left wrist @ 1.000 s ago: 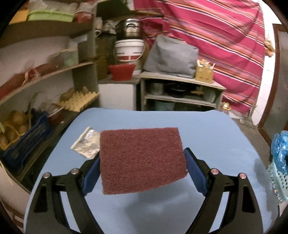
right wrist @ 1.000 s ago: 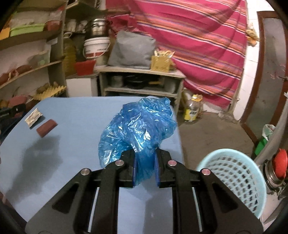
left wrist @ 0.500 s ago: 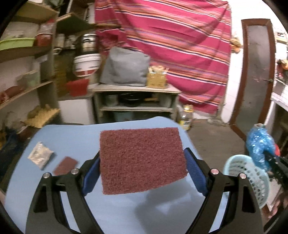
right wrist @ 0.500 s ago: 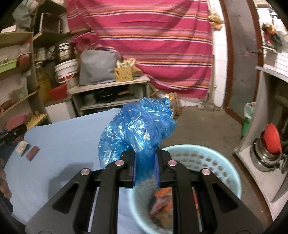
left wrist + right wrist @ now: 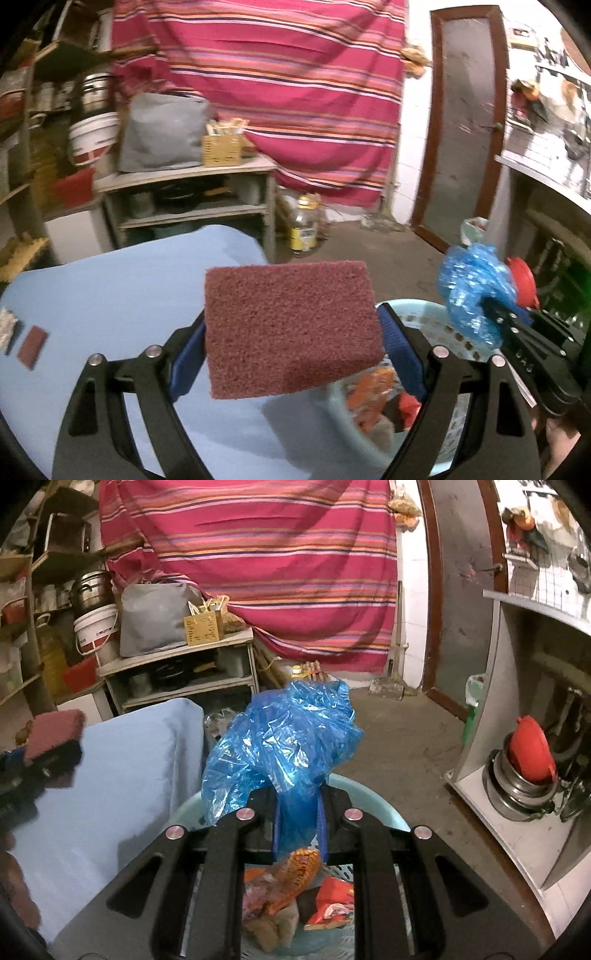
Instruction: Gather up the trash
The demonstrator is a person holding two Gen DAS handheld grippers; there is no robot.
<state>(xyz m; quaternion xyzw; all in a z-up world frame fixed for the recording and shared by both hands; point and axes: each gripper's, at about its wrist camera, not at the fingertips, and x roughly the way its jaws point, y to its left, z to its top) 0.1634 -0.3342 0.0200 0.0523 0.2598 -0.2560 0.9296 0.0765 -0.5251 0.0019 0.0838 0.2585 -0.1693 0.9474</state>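
The left gripper (image 5: 291,332) has its blue-padded fingers (image 5: 400,343) spread wide and clamped on the two short ends of a flat, maroon, rough-fibred scouring pad (image 5: 290,328), which it carries in the air over the edge of the table with the pale blue cloth (image 5: 110,288). The right gripper (image 5: 299,823) pinches its fingers narrowly on the neck of a crumpled blue plastic bag (image 5: 284,738), held directly above a round, pale turquoise, perforated plastic basket (image 5: 369,805) on the floor beside the table. Orange and red snack wrappers (image 5: 295,867) lie inside the basket. On the table's far left sit a small maroon pad piece (image 5: 32,345) and, just beside it, a silvery wrapper (image 5: 6,328).
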